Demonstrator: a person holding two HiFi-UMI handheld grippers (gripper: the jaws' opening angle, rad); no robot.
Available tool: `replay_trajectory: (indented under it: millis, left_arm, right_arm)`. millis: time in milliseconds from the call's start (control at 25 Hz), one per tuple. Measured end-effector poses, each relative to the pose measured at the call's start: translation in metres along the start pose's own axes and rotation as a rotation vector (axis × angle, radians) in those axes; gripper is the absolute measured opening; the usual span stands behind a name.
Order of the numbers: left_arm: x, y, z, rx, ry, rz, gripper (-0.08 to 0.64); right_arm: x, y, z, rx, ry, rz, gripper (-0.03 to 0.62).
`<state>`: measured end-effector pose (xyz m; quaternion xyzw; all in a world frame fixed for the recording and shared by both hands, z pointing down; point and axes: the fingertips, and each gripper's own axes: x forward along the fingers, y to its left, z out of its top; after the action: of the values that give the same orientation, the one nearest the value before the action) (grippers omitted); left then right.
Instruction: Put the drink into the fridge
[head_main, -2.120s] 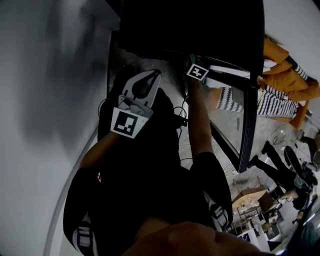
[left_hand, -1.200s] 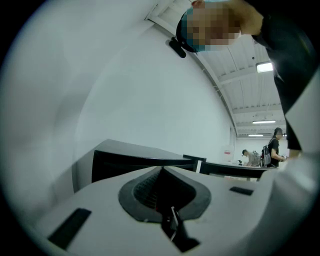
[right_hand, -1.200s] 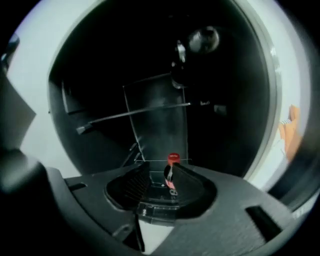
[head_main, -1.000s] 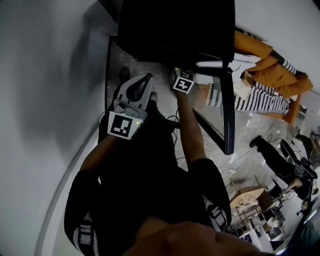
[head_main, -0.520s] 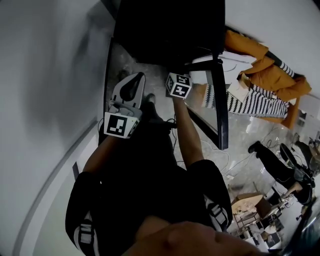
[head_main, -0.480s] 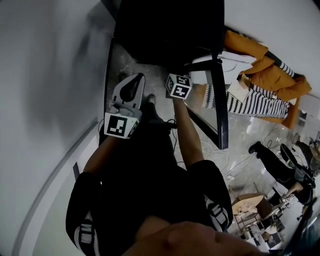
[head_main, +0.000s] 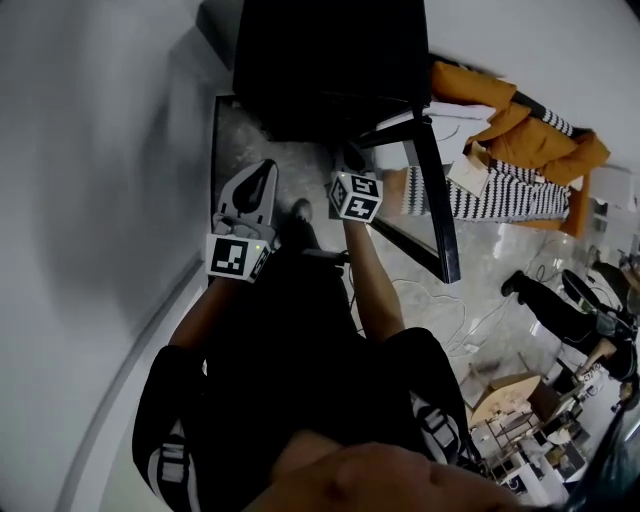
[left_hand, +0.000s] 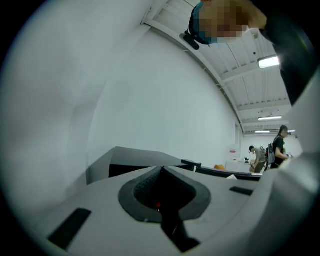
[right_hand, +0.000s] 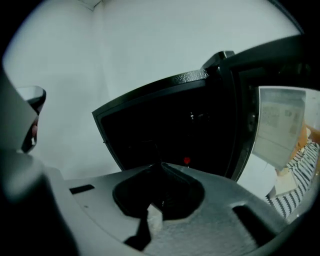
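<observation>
fig.: left claw (left_hand: 162, 167) & right claw (right_hand: 159, 164) both closed, nothing between jaws. small black box-shaped fridge (head_main: 330, 60) w/ black-framed door (head_main: 437, 200) swung open, interior dark. drink not visible in any view; prob. already inside, can't confirm. step: likely post-placement. next: right claw pushes door edge shut, needs square contact.

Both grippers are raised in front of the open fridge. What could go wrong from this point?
1. The fridge door stands open right beside the right gripper; a careless swing of that arm could knock it.
2. The right gripper and the left gripper both have their fingers shut on nothing, so the fridge may get closed with nothing loaded.
3. Loose cables lie underfoot, a possible trip hazard.
</observation>
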<state>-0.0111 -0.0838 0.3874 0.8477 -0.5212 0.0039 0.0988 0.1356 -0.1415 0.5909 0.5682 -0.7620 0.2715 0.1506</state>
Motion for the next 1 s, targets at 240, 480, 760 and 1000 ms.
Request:
replay_trajectory:
  millis: [240,480,760,1000]
  left_arm:
    - [-0.024,0.019,0.008,-0.007,0.01,-0.021,0.006]
    - [-0.047,0.033,0.016,-0.005,0.013,-0.035,0.006]
    - [-0.066,0.032,0.029,-0.009,-0.022,-0.042,0.006]
    - [-0.081,0.031,0.031,-0.012,-0.027,-0.052,0.006]
  right_arm:
    - [-0.037,0.032,0.015,0.004,-0.04,-0.034,0.002]
    - [-0.082,0.067,0.038,-0.02,-0.112,-0.039,0.002]
    - [-0.136,0.104,0.059,-0.06,-0.198,0.005,0.002]
    - [-0.166,0.127,0.069,-0.044,-0.265,0.031,0.002]
